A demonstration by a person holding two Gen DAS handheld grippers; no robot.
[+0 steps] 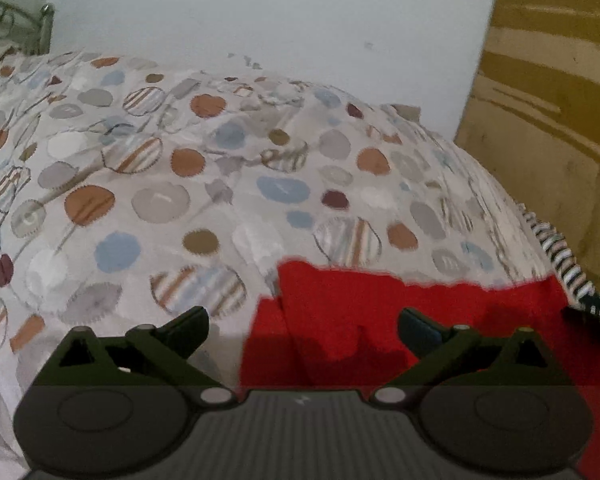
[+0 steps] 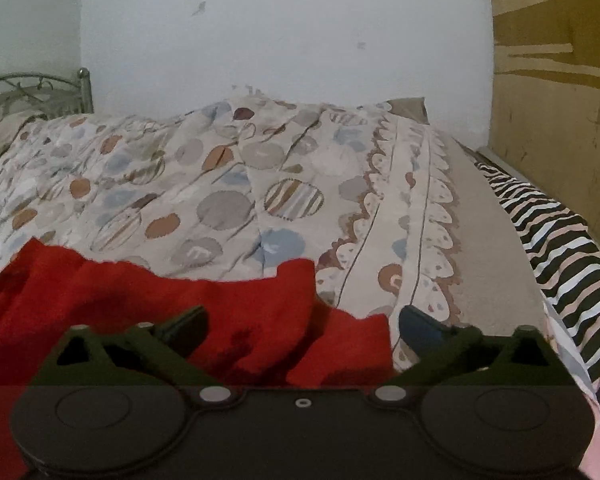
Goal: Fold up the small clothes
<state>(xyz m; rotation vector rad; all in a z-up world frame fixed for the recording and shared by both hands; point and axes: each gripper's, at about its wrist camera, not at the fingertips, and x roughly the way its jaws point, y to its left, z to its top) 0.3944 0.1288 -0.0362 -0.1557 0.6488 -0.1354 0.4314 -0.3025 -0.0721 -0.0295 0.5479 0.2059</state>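
Two sets of jaws stand wide apart, each holding nothing. Left gripper (image 1: 303, 326) hangs over the left part of the red garment (image 1: 380, 320); right gripper (image 2: 303, 326) hangs over its right part, one fingertip (image 2: 416, 326) just past the cloth's right edge. The garment lies rumpled on the bed's patterned duvet (image 2: 228, 200), near the front edge, with a raised fold at its right end. Judged from its folds and knit-like surface, it is soft, light and limp, not slippery, and will sag when lifted; the far corners or the side edges look the best places to pinch. Its long axis appears to run left to right across both views; which end is top cannot be told. A striped cloth (image 2: 560, 248) lies beyond, at the right.
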